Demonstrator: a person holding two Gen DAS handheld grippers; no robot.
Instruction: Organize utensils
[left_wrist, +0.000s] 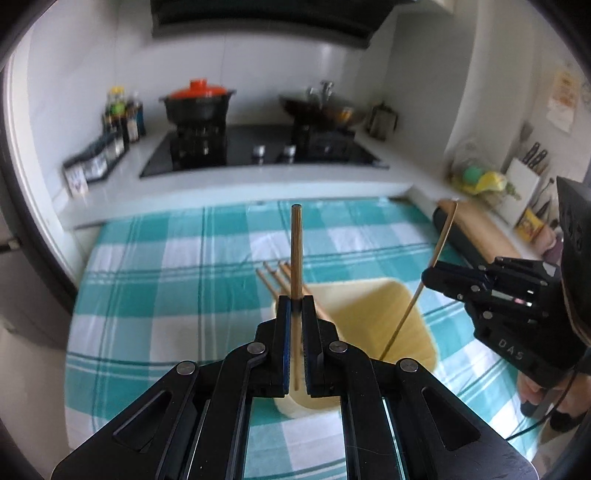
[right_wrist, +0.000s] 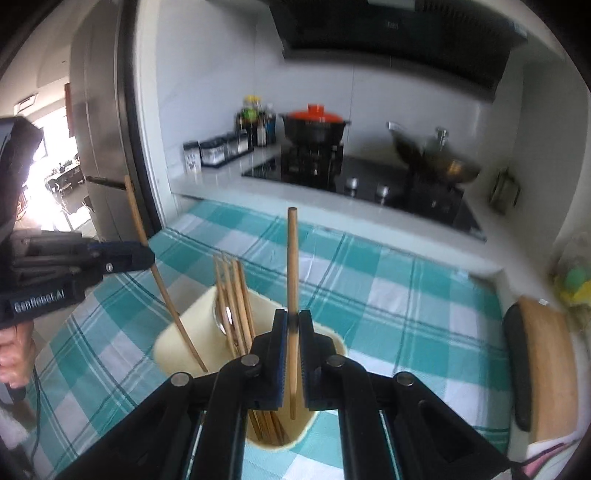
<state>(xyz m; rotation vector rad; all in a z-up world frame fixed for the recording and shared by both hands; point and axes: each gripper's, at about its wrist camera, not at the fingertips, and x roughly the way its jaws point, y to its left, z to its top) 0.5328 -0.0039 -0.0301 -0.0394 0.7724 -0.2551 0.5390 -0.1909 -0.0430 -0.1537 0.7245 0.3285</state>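
A cream utensil holder (left_wrist: 373, 314) stands on the checked tablecloth; it also shows in the right wrist view (right_wrist: 173, 339). Several wooden chopsticks (right_wrist: 232, 295) and a metal spoon (right_wrist: 223, 317) stand in it. My left gripper (left_wrist: 295, 301) is shut on a wooden chopstick (left_wrist: 296, 236), held upright over the holder's near edge. My right gripper (right_wrist: 291, 314) is shut on another chopstick (right_wrist: 292, 254), its lower end inside the holder. The left gripper shows at left in the right wrist view (right_wrist: 142, 253); the right gripper shows at right in the left wrist view (left_wrist: 430, 275).
The teal-and-white checked tablecloth (left_wrist: 166, 266) covers the table. Behind is a counter with a black hob (left_wrist: 258, 147), a red-lidded pot (left_wrist: 199, 99), a wok (right_wrist: 443, 162) and sauce bottles (left_wrist: 122, 114). A wooden board (right_wrist: 543, 354) lies at the right.
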